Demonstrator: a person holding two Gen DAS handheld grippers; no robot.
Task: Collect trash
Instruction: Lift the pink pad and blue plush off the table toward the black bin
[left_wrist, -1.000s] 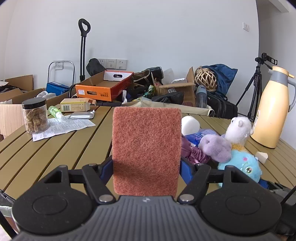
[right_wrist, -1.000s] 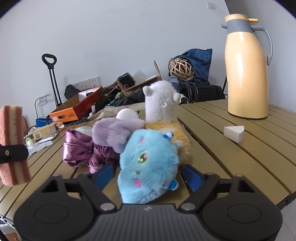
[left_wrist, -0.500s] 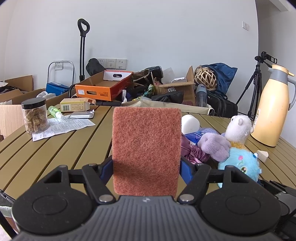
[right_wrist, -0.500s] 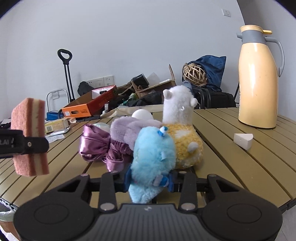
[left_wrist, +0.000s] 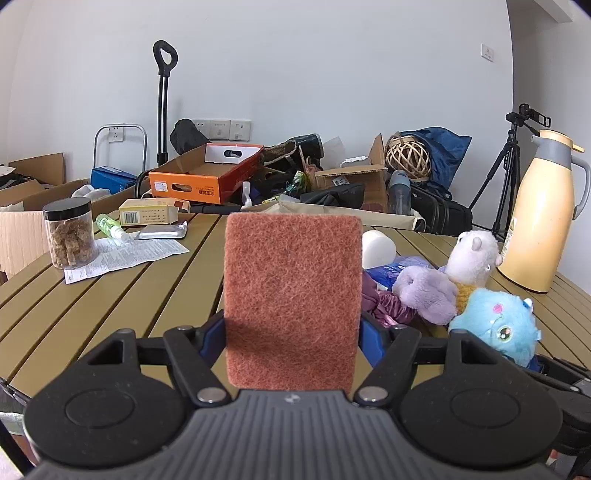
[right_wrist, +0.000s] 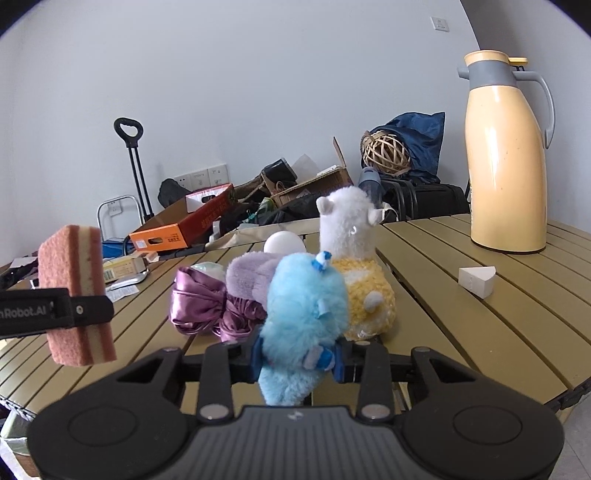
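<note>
My left claw (left_wrist: 293, 332) is clamped on a rust-red scouring sponge (left_wrist: 293, 302), held upright above the slatted table (left_wrist: 110, 295); the right view shows its pale middle layer edge-on (right_wrist: 75, 291). Right of it on the table lie a purple satin bow (right_wrist: 201, 306), a lilac plush (right_wrist: 251, 275) and a white alpaca toy (right_wrist: 349, 236). My right claw (right_wrist: 297, 358) is closed narrow on the blue plush toy (right_wrist: 306, 306), just in front of the alpaca. A yellow thermos jug (right_wrist: 506, 155) stands far right.
</note>
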